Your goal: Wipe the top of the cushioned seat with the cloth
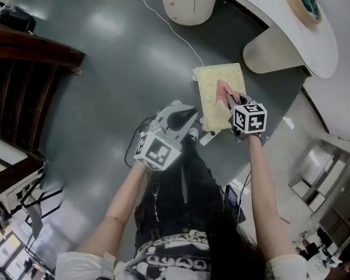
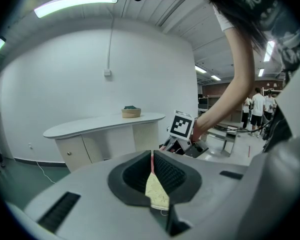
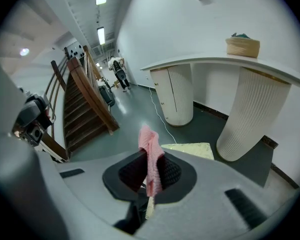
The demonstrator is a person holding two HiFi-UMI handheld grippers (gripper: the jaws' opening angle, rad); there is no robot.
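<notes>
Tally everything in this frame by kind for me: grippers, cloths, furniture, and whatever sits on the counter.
Grippers: 2, left gripper and right gripper
Pink cloth: 1
Pale yellow scrap: 1
Cushioned seat: 1
White counter: 1
Basket: 1
Total: 7

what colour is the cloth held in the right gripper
The cloth is pink, clearest in the right gripper view.
</notes>
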